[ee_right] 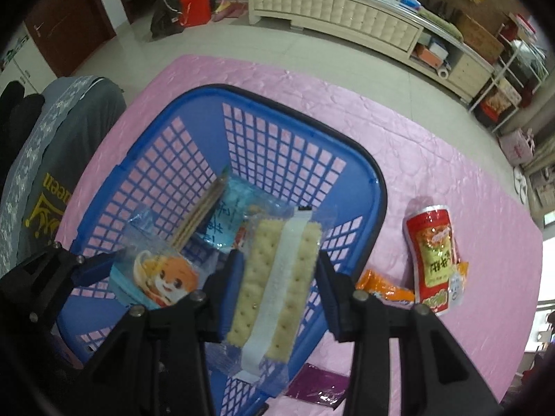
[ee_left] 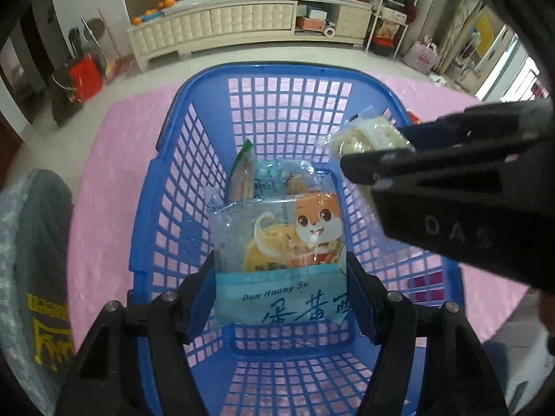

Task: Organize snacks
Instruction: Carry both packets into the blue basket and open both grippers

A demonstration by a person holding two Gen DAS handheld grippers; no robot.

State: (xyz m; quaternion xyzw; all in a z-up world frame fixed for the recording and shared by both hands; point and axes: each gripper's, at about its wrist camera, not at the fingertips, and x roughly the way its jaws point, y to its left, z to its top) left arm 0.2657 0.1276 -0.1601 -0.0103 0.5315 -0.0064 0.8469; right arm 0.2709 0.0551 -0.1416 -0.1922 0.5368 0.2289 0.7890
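A blue lattice basket (ee_left: 180, 159) stands on the pink tablecloth (ee_left: 104, 180). My left gripper (ee_left: 277, 277) hangs over its inside, shut on a light-blue pastry packet (ee_left: 288, 242) with a cartoon squirrel. My right gripper (ee_right: 279, 267) is shut on a clear packet of sandwich crackers (ee_right: 277, 277), held above the basket's right side. In the left wrist view the right gripper (ee_left: 373, 147) comes in from the right with the cracker packet (ee_left: 360, 135). Lower in the basket lie another blue packet (ee_left: 274, 176) and a cracker packet (ee_left: 242, 173) standing on edge.
Right of the basket on the cloth lie a red snack bag (ee_right: 433, 253), an orange packet (ee_right: 381, 287) and a purple packet (ee_right: 315, 388). A chair draped with a grey garment (ee_right: 52, 173) stands at the table's left. A long cream cabinet (ee_left: 242, 24) lines the far wall.
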